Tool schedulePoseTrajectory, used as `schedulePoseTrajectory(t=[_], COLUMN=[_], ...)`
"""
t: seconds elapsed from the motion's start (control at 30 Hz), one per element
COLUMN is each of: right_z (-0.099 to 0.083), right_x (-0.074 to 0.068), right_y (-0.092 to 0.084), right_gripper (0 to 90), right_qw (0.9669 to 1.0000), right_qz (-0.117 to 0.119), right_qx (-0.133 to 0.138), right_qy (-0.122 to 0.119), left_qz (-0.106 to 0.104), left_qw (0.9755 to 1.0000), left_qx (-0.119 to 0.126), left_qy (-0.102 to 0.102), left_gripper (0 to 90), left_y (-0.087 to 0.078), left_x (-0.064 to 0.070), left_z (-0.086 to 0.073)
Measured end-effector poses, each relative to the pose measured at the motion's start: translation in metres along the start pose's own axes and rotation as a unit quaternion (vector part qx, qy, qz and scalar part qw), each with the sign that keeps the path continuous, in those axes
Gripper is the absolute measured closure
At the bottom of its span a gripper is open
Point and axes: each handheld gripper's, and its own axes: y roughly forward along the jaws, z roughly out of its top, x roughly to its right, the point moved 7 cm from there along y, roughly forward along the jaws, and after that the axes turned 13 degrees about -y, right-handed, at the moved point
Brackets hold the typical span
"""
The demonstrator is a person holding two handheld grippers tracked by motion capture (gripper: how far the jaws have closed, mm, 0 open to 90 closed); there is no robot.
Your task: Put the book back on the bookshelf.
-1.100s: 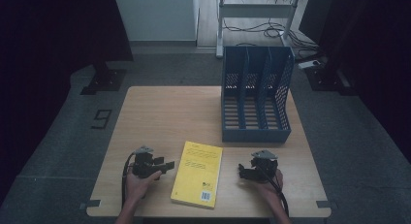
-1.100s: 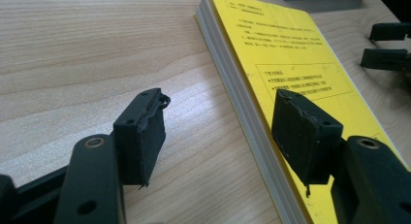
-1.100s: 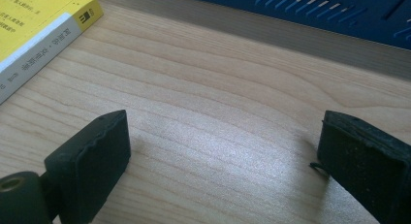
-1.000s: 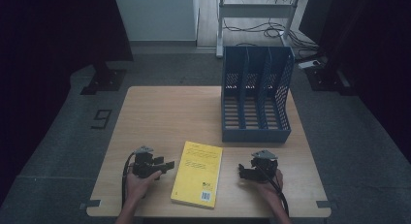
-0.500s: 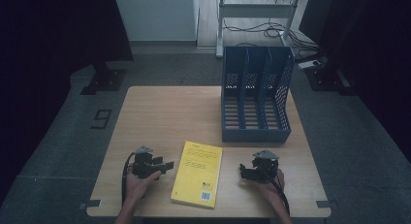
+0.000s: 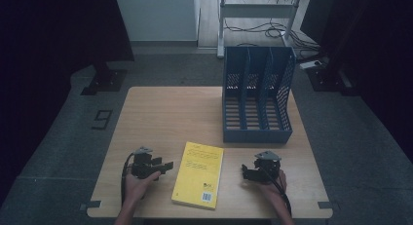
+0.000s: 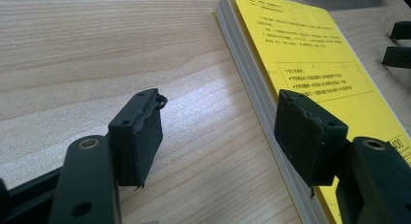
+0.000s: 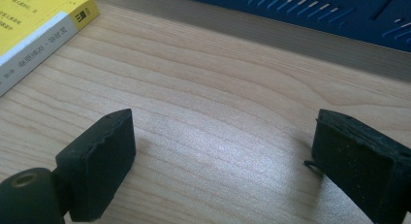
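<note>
On the table, the yellow book lies flat, in front of the blue file rack. The left gripper sits just left of the book, jaws spread wide. The right gripper rests to the book's right, jaws wide apart too, holding nothing.

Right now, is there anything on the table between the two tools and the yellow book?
Nothing visible. The yellow book lies flat between the left tool and the right tool, with bare table on both sides. In the left gripper view one open jaw already hangs over the book's edge.
</note>
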Motion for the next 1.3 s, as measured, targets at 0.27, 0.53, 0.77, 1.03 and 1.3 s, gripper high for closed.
schedulePoseTrajectory(t=[0.27,0.53,0.77,1.03,1.3], right_z=[0.000,-0.001,-0.001,0.009,0.032], right_x=[0.000,0.001,0.001,-0.015,-0.039], right_y=[0.000,-0.001,-0.002,-0.008,-0.020], right_gripper=[9.5,10.7,11.4,15.5,16.2], right_qw=[1.0000,1.0000,1.0000,0.9995,0.9970], right_qz=[-0.002,-0.004,-0.004,0.013,0.045], right_qx=[0.001,0.003,0.003,0.028,0.063], right_qy=[0.002,0.004,0.004,0.009,0.003], left_qz=[-0.005,-0.028,-0.033,-0.038,-0.041], left_qw=[0.9999,0.9992,0.9991,0.9989,0.9987], left_qx=[0.008,0.025,0.024,0.023,0.024], left_qy=[0.008,0.016,0.012,0.016,0.020], left_gripper=[34.2,34.1,34.0,33.9,33.9], left_y=[-0.004,-0.010,-0.008,-0.006,-0.005], left_x=[0.007,0.024,0.026,0.032,0.037], left_z=[0.002,0.006,0.005,0.004,0.003])
